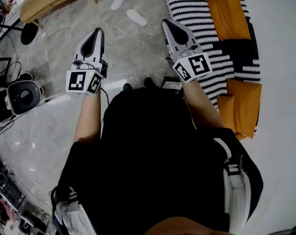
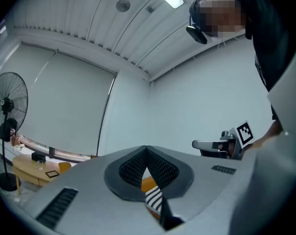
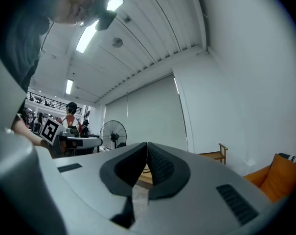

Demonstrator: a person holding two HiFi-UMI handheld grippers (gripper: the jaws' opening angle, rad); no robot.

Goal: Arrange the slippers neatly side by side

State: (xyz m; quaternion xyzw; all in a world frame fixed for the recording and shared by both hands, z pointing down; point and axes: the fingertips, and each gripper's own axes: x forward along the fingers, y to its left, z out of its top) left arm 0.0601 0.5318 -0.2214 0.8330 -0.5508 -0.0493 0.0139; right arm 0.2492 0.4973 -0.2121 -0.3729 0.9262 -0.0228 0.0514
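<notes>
Two white slippers lie apart on the grey floor ahead of me, one [image 1: 118, 1] farther off and one [image 1: 136, 17] nearer and to the right, at different angles. My left gripper [image 1: 95, 33] is held level well short of them, its jaws shut with nothing between them [image 2: 147, 148]. At the same height my right gripper [image 1: 168, 24] points past the nearer slipper's right side, also shut and empty [image 3: 147, 144]. Neither gripper view shows the slippers.
An orange sofa [image 1: 236, 13] with a black-and-white striped blanket [image 1: 192, 11] stands at the right. A wooden table [image 1: 45, 1] and a standing fan [image 2: 8, 106] are at the far left, a round grey device [image 1: 23, 96] with cables near my left side.
</notes>
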